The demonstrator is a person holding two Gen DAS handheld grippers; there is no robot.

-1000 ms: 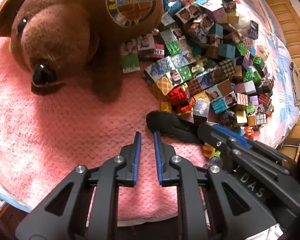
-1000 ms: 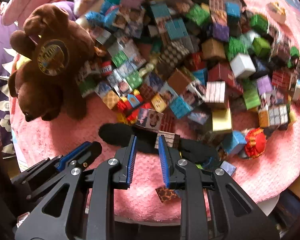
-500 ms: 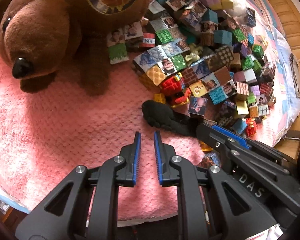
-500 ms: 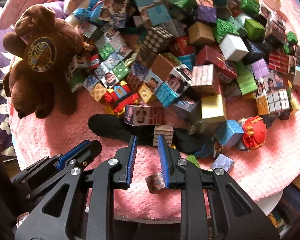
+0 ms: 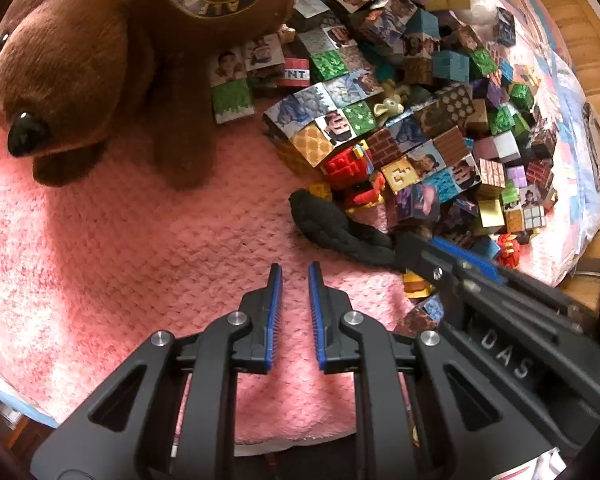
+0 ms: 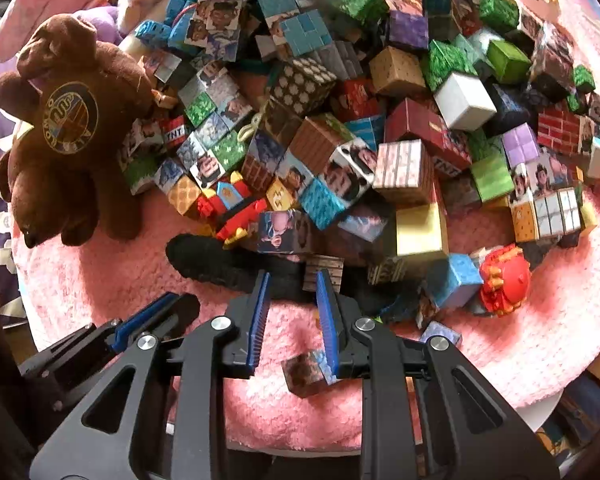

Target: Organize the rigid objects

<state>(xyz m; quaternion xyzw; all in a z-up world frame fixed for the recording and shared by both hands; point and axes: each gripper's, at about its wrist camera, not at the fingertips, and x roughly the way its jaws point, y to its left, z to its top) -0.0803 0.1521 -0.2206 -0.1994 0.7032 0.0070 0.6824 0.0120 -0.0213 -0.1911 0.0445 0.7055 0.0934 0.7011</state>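
Both claws hang empty at the near edge of a heap of blocks

The right claw (image 6: 292, 280), parted wider than half a second ago, has a small brown block (image 6: 306, 372) just under its right finger and a black sock (image 6: 220, 262) lying left-to-right beyond its tips. The left claw (image 5: 294, 276), narrowly parted, holds nothing over the pink blanket (image 5: 120, 260); farther off lie the block heap (image 6: 380, 120) and a brown plush bear (image 5: 100, 48), larger than before.

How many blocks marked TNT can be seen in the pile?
2. A small TNT block lies beside the brown teddy bear. A larger red TNT block sits mid-pile, behind the pink brick-patterned block. More may be buried in the pile.
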